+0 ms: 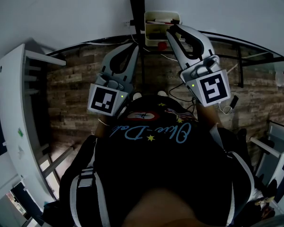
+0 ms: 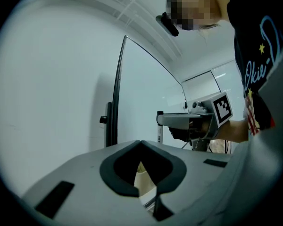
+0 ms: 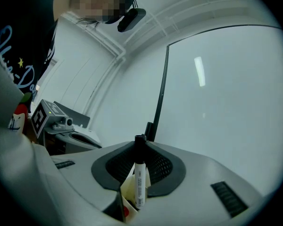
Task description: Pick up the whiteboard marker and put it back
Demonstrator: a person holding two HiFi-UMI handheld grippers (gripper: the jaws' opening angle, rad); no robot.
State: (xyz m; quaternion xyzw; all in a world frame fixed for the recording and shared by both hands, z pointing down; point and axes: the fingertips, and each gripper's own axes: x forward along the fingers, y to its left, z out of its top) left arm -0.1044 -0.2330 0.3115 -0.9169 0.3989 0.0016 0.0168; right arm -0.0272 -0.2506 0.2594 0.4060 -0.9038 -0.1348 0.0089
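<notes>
A whiteboard marker (image 3: pixel 139 173), white-bodied with a black cap, stands upright between the jaws of my right gripper (image 3: pixel 140 142), which is shut on it. The left gripper view shows the same marker (image 2: pixel 161 128) poking up from the right gripper (image 2: pixel 179 121). Just under the jaws is a cream holder box (image 3: pixel 126 192) with a red spot. In the head view the right gripper (image 1: pixel 173 32) has its tips at that box (image 1: pixel 157 31), which is fixed to the whiteboard's black stand. My left gripper (image 1: pixel 131 48) hangs beside it, shut with nothing held (image 2: pixel 140 144).
The whiteboard (image 3: pixel 217 93) with its black frame (image 2: pixel 115 93) fills both gripper views. Below lie a wood-pattern floor (image 1: pixel 71 103), a white shelf unit (image 1: pixel 14 117) at left, a glass-topped table (image 1: pixel 265 60) at right and loose cables (image 1: pixel 177 86).
</notes>
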